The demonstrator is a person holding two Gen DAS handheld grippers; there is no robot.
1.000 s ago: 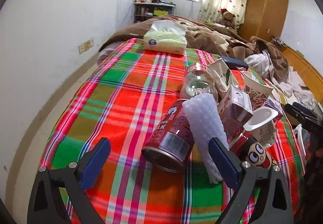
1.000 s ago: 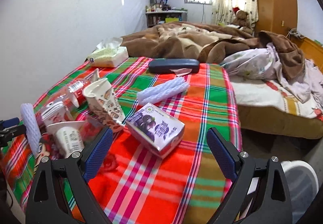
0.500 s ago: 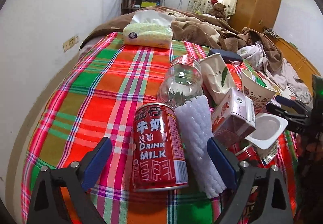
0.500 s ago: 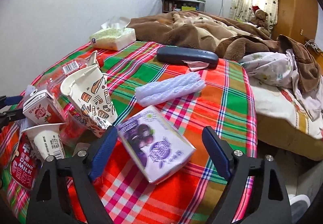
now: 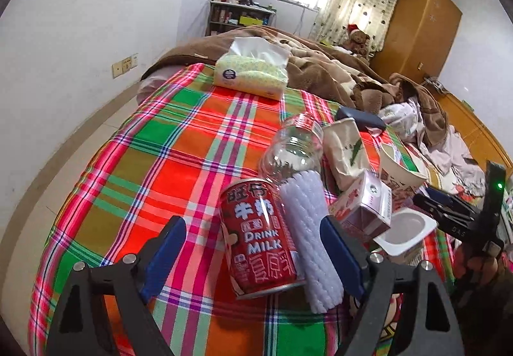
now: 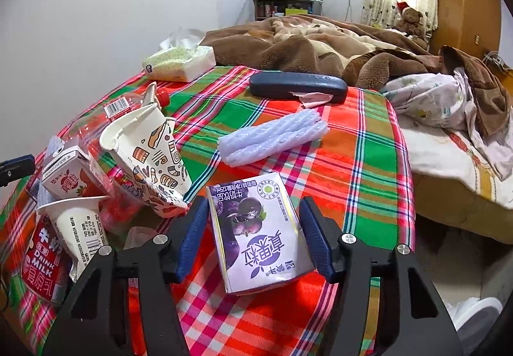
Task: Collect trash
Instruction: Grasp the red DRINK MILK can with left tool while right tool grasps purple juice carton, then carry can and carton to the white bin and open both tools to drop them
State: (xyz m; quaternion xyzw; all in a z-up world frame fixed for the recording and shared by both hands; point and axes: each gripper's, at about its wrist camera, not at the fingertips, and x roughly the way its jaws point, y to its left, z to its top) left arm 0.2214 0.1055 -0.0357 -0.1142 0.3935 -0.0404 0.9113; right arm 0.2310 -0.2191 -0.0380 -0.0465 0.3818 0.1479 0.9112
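A red milk can point(image 5: 259, 237) and a white foam sleeve point(image 5: 311, 234) lie side by side on the plaid bedspread point(image 5: 179, 147). My left gripper point(image 5: 253, 247) straddles both with its jaws closing; a gap still shows left of the can. A purple milk carton point(image 6: 259, 227) lies flat between the fingers of my right gripper point(image 6: 255, 227). Those jaws are closing too, and the pads stand close beside the carton's sides without visibly pressing it.
Beside the can lie a glass jar point(image 5: 295, 151), a strawberry carton point(image 6: 70, 176), a yogurt cup point(image 6: 80, 227) and a patterned paper cup point(image 6: 150, 157). Farther back are another foam sleeve point(image 6: 272, 138), a dark glasses case point(image 6: 298, 86), a tissue pack point(image 5: 250, 75) and a brown blanket point(image 6: 304, 45).
Both grippers' jaws have narrowed. The left one now frames the can and foam sleeve closely. The right one has moved in over the purple carton, which now sits between its fingers.
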